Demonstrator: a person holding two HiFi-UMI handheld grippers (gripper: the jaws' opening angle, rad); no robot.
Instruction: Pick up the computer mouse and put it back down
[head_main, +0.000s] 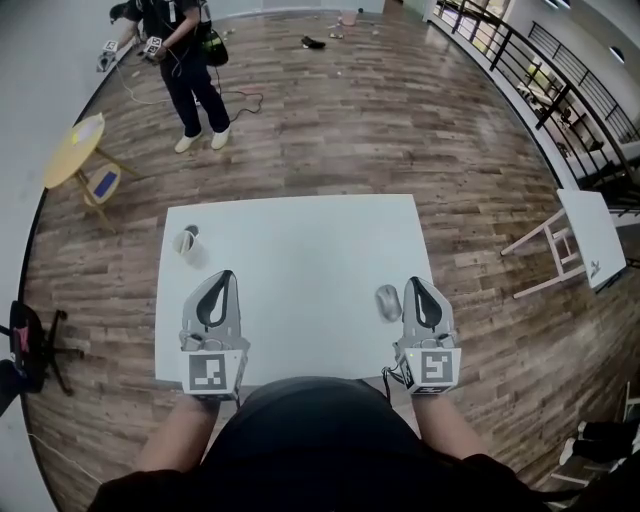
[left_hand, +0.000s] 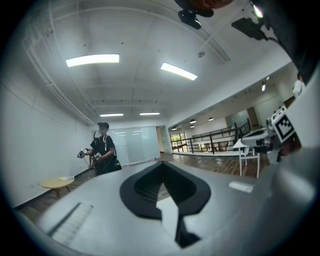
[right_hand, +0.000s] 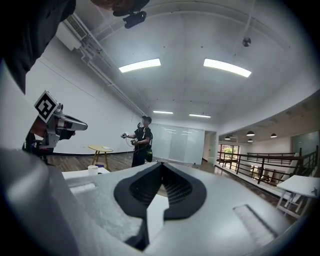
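A grey computer mouse (head_main: 388, 302) lies on the white table (head_main: 300, 250) near its right front edge. My right gripper (head_main: 413, 282) hovers just to the right of the mouse, apart from it, with its jaws shut and nothing between them; the right gripper view shows the closed tips (right_hand: 161, 164) pointing level across the room, and the mouse is hidden there. My left gripper (head_main: 225, 274) is over the table's left front part, also shut and empty, its tips (left_hand: 161, 163) meeting in the left gripper view.
A small white cup (head_main: 187, 241) stands on the table's left side. Beyond the table a person (head_main: 190, 70) stands holding grippers. A round yellow table (head_main: 75, 150) is at far left, a tilted white table (head_main: 585, 240) at right, a railing (head_main: 540, 70) behind.
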